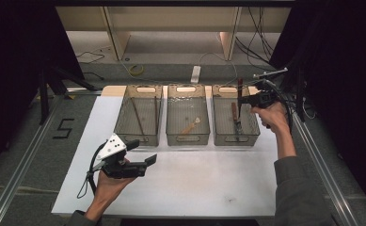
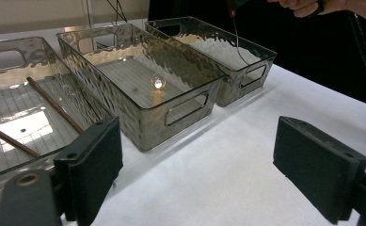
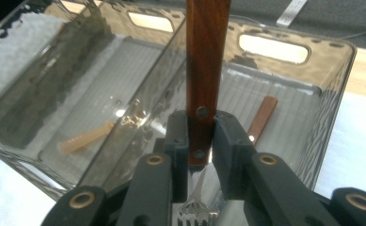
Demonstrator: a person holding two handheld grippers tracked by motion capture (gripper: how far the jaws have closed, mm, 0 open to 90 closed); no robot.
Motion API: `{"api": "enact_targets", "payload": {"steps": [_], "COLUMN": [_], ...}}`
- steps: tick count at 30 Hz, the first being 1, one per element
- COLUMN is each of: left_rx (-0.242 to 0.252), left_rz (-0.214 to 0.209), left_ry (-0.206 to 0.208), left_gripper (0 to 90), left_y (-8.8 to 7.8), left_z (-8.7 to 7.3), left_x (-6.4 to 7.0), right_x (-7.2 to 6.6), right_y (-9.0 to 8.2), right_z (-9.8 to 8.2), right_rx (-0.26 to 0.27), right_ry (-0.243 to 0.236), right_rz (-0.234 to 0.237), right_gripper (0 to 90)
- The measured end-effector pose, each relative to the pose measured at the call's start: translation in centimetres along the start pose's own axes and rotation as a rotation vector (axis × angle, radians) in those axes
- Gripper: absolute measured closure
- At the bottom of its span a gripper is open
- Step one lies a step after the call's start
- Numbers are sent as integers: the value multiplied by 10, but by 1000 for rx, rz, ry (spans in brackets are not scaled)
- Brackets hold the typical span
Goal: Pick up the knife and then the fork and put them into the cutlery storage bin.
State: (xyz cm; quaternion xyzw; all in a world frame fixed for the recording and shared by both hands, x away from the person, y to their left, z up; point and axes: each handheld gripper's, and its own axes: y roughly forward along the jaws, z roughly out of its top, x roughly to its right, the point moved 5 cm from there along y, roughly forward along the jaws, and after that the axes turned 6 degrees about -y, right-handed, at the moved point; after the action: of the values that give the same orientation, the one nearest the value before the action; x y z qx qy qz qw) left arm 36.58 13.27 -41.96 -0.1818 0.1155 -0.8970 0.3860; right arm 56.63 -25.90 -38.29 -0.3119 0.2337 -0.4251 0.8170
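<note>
My right gripper (image 1: 244, 100) hangs over the right clear bin (image 1: 253, 134), shut on the wooden handle of a fork (image 3: 205, 70). The fork stands upright with its metal tines (image 3: 195, 213) pointing down into the bin. On the bin floor lies another wooden-handled utensil (image 3: 262, 117). Low at the left, my left gripper (image 1: 143, 151) is held just above the white table (image 1: 194, 188). Its jaws stand wide apart with nothing between them (image 2: 204, 160).
Three clear bins stand in a row at the table's far edge. The left bin (image 1: 138, 140) holds brown chopsticks (image 2: 53, 103), and the middle bin (image 1: 187, 140) holds a small pale spoon (image 2: 157, 89). Cables and shelving lie beyond the table.
</note>
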Motion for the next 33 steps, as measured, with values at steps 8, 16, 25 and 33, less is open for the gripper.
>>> {"api": "enact_targets", "payload": {"steps": [8,16,25,33], "left_rx": [0,1,4,4], "left_rz": [1,2,2,3], "left_ry": [-1,0,-2,-1], "left_gripper": [157,157,157,157], "left_y": [0,0,-1,0], "left_z": [0,0,0,0], "left_x": [0,0,0,0], "right_x": [-1,-3,-3,-8], "right_y": [9,21,24,10], "right_z": [-9,-21,-18,-14], "right_rx": [-26,-74,-81,-42], "right_ry": [15,18,52,25], "right_rz": [6,12,-11,-4], "right_gripper": [772,771,513,440]}}
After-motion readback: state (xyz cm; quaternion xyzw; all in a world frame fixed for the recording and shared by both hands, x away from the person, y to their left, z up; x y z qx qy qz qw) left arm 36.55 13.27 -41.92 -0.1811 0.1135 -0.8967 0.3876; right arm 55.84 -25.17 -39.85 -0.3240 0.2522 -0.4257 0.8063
